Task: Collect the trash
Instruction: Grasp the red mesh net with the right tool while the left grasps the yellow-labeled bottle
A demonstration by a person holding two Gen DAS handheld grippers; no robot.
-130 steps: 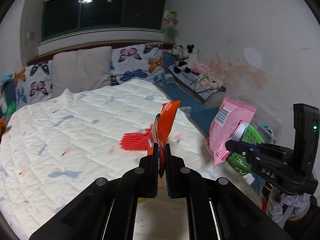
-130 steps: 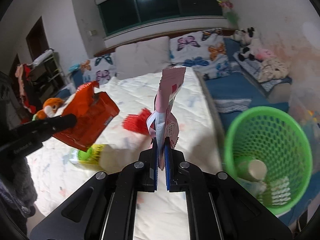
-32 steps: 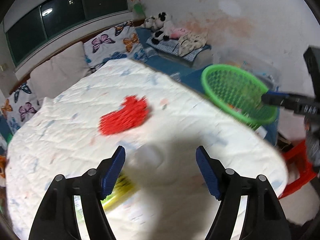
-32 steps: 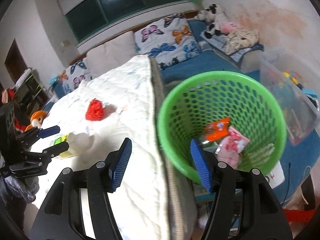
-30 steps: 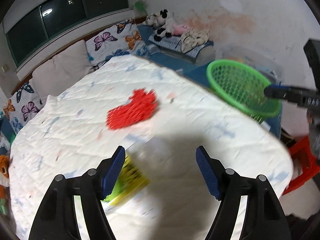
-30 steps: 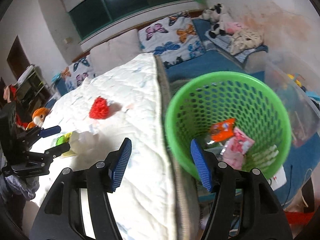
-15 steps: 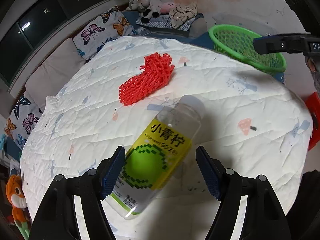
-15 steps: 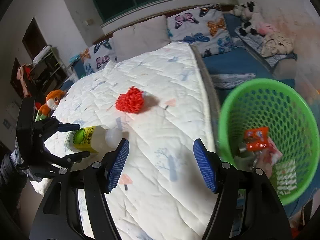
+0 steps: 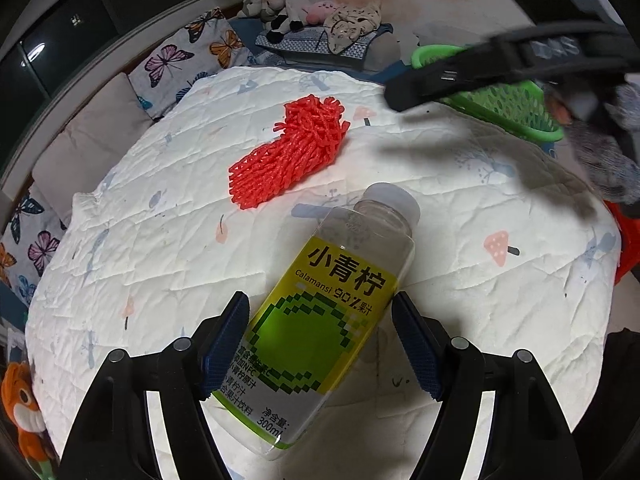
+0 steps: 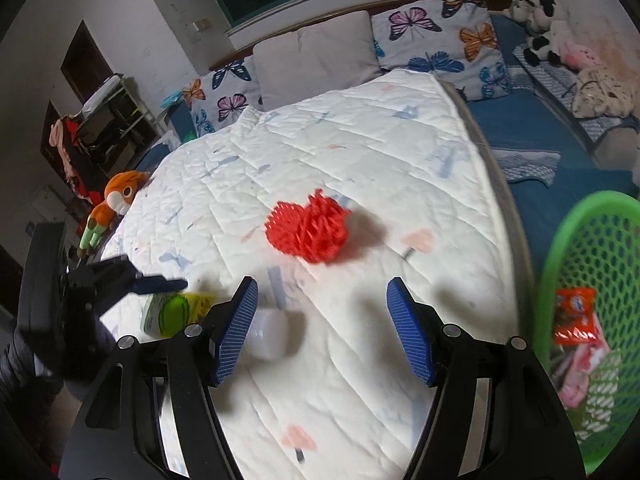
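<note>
I am holding both the left gripper [image 9: 320, 344] and right gripper [image 10: 322, 328] wide and empty, with wrappers already in the green basket [image 10: 560, 256] while the juice bottle [image 9: 324, 328] and red mesh [image 10: 308, 232] are lying uncollected on the bed [image 10: 360, 152].

bottle [image 9: 330, 320] label: "小青柠" | "Calamansi 90%" | "300ml" | black tool [image 9: 484, 72]: "DAS", blurred
</note>
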